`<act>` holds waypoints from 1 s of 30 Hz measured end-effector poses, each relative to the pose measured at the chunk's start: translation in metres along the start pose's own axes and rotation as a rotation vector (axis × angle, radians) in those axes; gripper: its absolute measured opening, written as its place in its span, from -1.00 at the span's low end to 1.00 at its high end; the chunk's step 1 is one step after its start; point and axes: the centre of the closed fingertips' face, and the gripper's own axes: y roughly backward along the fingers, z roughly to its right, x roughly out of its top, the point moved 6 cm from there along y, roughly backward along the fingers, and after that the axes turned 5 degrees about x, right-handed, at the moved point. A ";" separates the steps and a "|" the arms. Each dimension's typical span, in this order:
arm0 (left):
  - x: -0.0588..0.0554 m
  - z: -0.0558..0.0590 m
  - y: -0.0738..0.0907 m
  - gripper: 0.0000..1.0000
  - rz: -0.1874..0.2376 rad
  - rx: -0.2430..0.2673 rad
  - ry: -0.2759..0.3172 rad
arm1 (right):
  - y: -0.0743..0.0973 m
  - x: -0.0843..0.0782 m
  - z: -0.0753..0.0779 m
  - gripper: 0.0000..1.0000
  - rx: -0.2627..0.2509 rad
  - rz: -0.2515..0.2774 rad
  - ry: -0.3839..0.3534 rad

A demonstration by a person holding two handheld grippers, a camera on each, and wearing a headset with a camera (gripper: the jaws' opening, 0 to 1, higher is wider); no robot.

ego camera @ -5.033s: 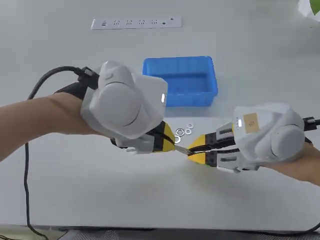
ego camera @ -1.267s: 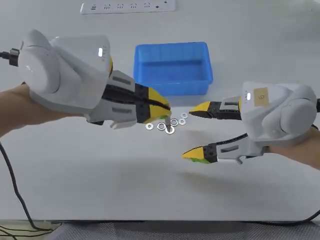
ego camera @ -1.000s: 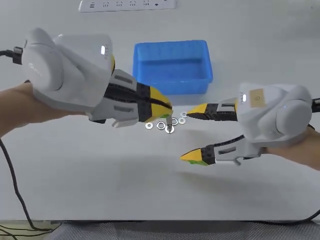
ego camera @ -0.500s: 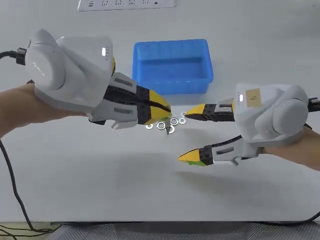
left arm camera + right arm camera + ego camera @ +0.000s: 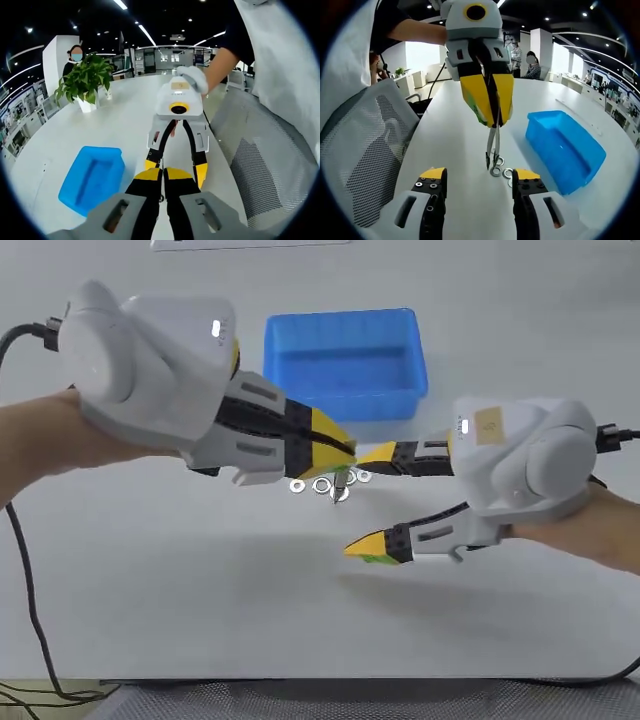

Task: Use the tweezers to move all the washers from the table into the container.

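Note:
My left gripper (image 5: 338, 445) is shut on metal tweezers (image 5: 340, 483), which hang point down. In the right gripper view the left gripper (image 5: 485, 107) holds the tweezers (image 5: 493, 145) with their tips touching down among the washers (image 5: 496, 171). Three washers (image 5: 320, 486) show on the white table just in front of the blue container (image 5: 345, 360). My right gripper (image 5: 362, 500) stands open to the right of the washers, nothing between its jaws. In the left gripper view my left gripper (image 5: 163, 173) faces the open right gripper (image 5: 176, 167), with the container (image 5: 92, 177) to the left.
The table's near edge (image 5: 320, 678) runs along the bottom of the head view, with a mesh chair below it. A black cable (image 5: 22, 570) trails from the left gripper. A potted plant (image 5: 82, 82) stands far across the table.
Five seconds ago both grippers met at the tweezers; the right has since let go and stands open. In the last second it drifted slightly left, while the tweezers stayed over the washers.

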 end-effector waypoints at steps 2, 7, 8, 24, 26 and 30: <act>0.000 0.000 0.000 -0.90 0.002 0.006 0.002 | 0.001 -0.002 -0.001 0.07 0.000 -0.001 -0.005; -0.001 0.001 0.001 -0.90 0.002 0.009 -0.001 | 0.001 -0.004 -0.003 0.06 -0.002 0.000 -0.017; -0.001 0.001 0.001 -0.90 0.002 0.010 0.002 | 0.001 -0.005 -0.003 0.06 -0.001 0.000 -0.016; -0.004 0.002 0.001 -0.90 0.019 -0.007 0.050 | 0.000 -0.005 -0.002 0.06 0.001 0.006 -0.024; -0.005 0.002 0.003 -0.90 0.016 -0.009 0.045 | -0.002 -0.003 0.000 0.06 0.003 0.006 -0.025; -0.007 -0.002 0.005 -0.90 0.008 -0.011 0.066 | -0.010 0.001 0.004 0.05 0.015 0.008 -0.026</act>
